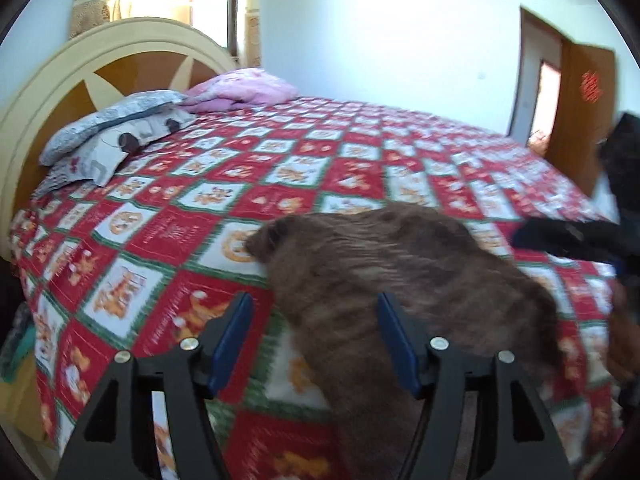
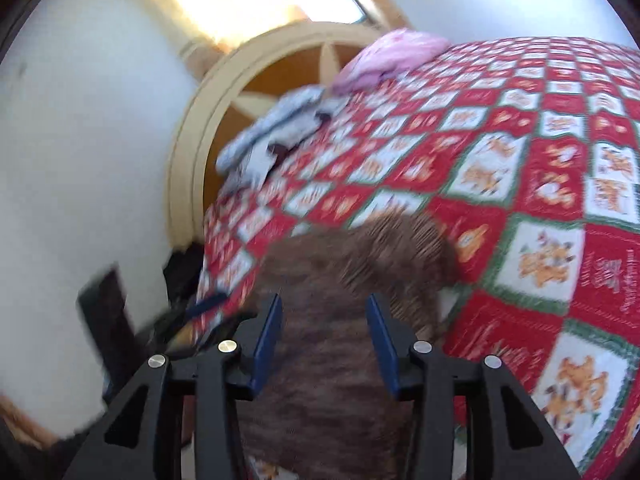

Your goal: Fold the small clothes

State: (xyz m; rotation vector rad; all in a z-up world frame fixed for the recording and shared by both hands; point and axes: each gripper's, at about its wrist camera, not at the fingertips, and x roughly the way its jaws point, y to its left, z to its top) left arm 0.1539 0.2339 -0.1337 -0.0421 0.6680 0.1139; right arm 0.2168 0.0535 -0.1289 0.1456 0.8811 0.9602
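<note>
A brown fuzzy garment [image 1: 384, 280] lies on the red, white and green patterned bedspread [image 1: 172, 216] near the bed's near edge. My left gripper [image 1: 314, 304] is open just above the garment's left part, holding nothing. In the right wrist view the same brown garment [image 2: 344, 280] lies under my right gripper [image 2: 322, 306], which is open and empty, with cloth showing between the blue pads. The right gripper also shows as a dark shape [image 1: 572, 236] at the right of the left wrist view. Both views are motion-blurred.
A cream and brown headboard [image 1: 100, 60] stands at the bed's head, with a grey patterned pillow [image 1: 108, 132] and a pink folded cloth [image 1: 244, 90]. A brown door [image 1: 580, 116] stands open at the right. White walls surround the bed.
</note>
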